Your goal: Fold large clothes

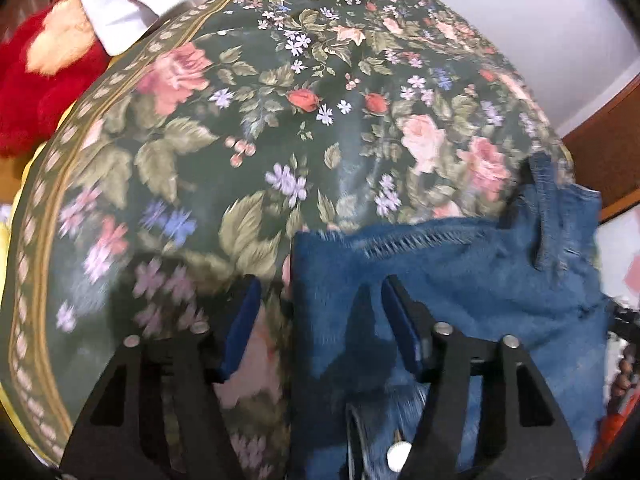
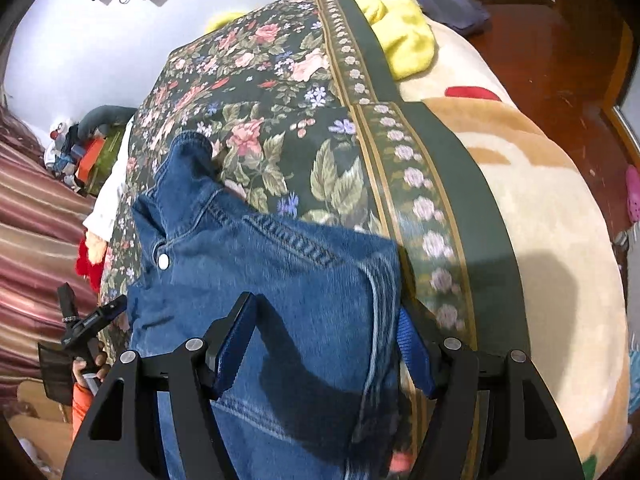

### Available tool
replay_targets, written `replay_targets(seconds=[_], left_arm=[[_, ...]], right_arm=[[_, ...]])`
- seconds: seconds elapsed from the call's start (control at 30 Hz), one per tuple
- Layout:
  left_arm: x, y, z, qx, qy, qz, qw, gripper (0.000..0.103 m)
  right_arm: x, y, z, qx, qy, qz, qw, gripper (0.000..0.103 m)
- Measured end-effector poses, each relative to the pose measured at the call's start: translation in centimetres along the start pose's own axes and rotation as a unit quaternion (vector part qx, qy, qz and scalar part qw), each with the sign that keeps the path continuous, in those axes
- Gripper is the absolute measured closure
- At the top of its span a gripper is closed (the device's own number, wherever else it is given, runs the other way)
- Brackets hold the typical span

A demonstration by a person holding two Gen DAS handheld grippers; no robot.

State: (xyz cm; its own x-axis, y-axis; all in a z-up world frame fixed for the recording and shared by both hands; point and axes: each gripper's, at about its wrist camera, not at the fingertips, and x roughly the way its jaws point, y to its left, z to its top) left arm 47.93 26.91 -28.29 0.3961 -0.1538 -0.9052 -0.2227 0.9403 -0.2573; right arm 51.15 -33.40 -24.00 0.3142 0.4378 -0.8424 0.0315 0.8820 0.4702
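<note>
A blue denim garment (image 1: pixel 440 280) with a white button (image 2: pixel 163 261) lies folded on a dark green floral bedspread (image 1: pixel 240 140). My left gripper (image 1: pixel 320 312) hovers over the garment's left edge, which runs between the jaws. The jaws stand apart, one finger over the bedspread and one over the denim, with no pad pressing. The denim (image 2: pixel 300 280) also lies under my right gripper (image 2: pixel 324 344), at the garment's right fold. Its blue pads (image 2: pixel 234 344) stand wide to either side of the cloth, and a finger's shadow falls on the denim. The left gripper (image 2: pixel 90 320) shows at the left edge, in a hand.
The bedspread (image 2: pixel 280 100) covers a bed with a cream blanket (image 2: pixel 540 220) and a yellow cloth (image 2: pixel 404 40) to its right. Beyond is wooden floor (image 2: pixel 560 60). A red plush (image 1: pixel 36 92) and white cloth (image 1: pixel 132 4) lie at the far left. Striped fabric (image 2: pixel 36 208) hangs at the left.
</note>
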Motion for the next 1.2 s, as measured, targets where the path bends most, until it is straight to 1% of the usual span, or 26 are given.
replay_targets(seconds=[0.03, 0.07, 0.13, 0.17, 0.2, 0.27, 0.3, 0.37, 0.47, 0.53, 0.6, 0.7, 0.77, 0.8, 0.87, 0.9, 0.97, 1.0, 1.03, 1.13, 1.17, 1.2], left_arm=[[0.6, -0.3, 0.1, 0.0, 0.001, 0.006, 1.0, 0.051], [1.1, -0.7, 0.2, 0.002, 0.0, 0.012, 0.9999, 0.059], [1.8, -1.8, 0.3, 0.01, 0.003, 0.029, 0.9995, 0.068], [2.0, -2.0, 0.2, 0.013, 0.002, 0.037, 0.9992, 0.075], [2.0, -2.3, 0.2, 0.012, 0.004, 0.038, 0.9992, 0.08], [1.7, -2.4, 0.2, -0.011, 0.005, 0.025, 0.9996, 0.084], [1.1, -2.3, 0.3, -0.021, 0.0, 0.016, 0.9996, 0.085], [-0.1, -2.5, 0.5, -0.023, -0.014, 0.018, 0.9995, 0.086], [-2.4, -3.7, 1.2, 0.001, -0.047, 0.049, 0.9977, 0.086], [-4.5, -4.0, 1.4, 0.012, -0.074, 0.067, 0.9949, 0.086], [-6.8, -3.3, 1.9, 0.005, -0.103, 0.066, 0.9925, 0.086], [-8.8, -2.0, 2.5, -0.004, -0.12, 0.074, 0.9899, 0.086], [-8.7, -1.2, 3.0, -0.008, -0.121, 0.095, 0.9881, 0.086], [-8.3, -0.6, 3.3, -0.008, -0.117, 0.109, 0.9871, 0.086], [-7.2, 0.5, 3.5, -0.011, -0.106, 0.127, 0.9861, 0.086], [-6.7, 1.1, 3.2, -0.016, -0.1, 0.132, 0.9861, 0.086], [-5.3, 2.4, 3.2, -0.021, -0.084, 0.143, 0.986, 0.086], [-4.6, 2.9, 3.2, -0.02, -0.076, 0.15, 0.9856, 0.086], [-4.2, 3.1, 3.0, -0.017, -0.072, 0.152, 0.9856, 0.086], [-3.2, 3.6, 2.8, -0.004, -0.066, 0.158, 0.9852, 0.083], [-3.1, 3.6, 2.7, 0.001, -0.067, 0.161, 0.9847, 0.081], [-3.0, 3.5, 2.5, 0.007, -0.069, 0.165, 0.9839, 0.08]], right_arm=[[0.1, 0.1, 0.0, 0.002, -0.007, 0.0, 1.0, 0.037], [0.3, 0.3, 0.0, 0.001, -0.01, -0.001, 1.0, 0.037], [0.4, 0.9, -0.3, -0.017, -0.017, -0.011, 1.0, 0.04], [0.5, 1.3, -0.5, -0.029, -0.014, -0.014, 0.999, 0.05], [0.7, 1.6, -0.7, -0.037, -0.008, -0.015, 0.999, 0.065], [1.2, 2.5, -1.2, -0.051, -0.003, -0.021, 0.998, 0.077], [1.2, 3.2, -1.2, -0.063, -0.006, -0.032, 0.997, 0.081], [1.0, 4.2, -1.1, -0.081, -0.017, -0.044, 0.996, 0.086], [0.6, 6.1, -0.1, -0.105, -0.032, -0.046, 0.993, 0.089], [0.5, 7.8, 1.0, -0.124, -0.046, -0.048, 0.99, 0.09], [0.5, 9.2, 2.0, -0.134, -0.055, -0.046, 0.988, 0.091], [1.7, 11.9, 3.9, -0.158, -0.061, -0.044, 0.985, 0.091], [3.3, 13.7, 5.0, -0.174, -0.057, -0.05, 0.982, 0.091], [4.0, 14.2, 5.4, -0.176, -0.055, -0.052, 0.982, 0.091], [6.0, 14.8, 6.5, -0.18, -0.049, -0.069, 0.98, 0.09], [6.7, 15.0, 6.6, -0.185, -0.051, -0.081, 0.978, 0.09], [8.1, 15.0, 6.8, -0.205, -0.056, -0.123, 0.969, 0.09], [8.5, 14.8, 6.9, -0.21, -0.059, -0.134, 0.967, 0.09], [8.9, 14.5, 7.0, -0.215, -0.057, -0.139, 0.965, 0.09], [9.2, 13.3, 7.2, -0.22, -0.042, -0.125, 0.967, 0.09], [9.2, 13.1, 7.3, -0.221, -0.042, -0.127, 0.966, 0.087], [9.0, 12.8, 7.3, -0.221, -0.042, -0.139, 0.964, 0.082]])
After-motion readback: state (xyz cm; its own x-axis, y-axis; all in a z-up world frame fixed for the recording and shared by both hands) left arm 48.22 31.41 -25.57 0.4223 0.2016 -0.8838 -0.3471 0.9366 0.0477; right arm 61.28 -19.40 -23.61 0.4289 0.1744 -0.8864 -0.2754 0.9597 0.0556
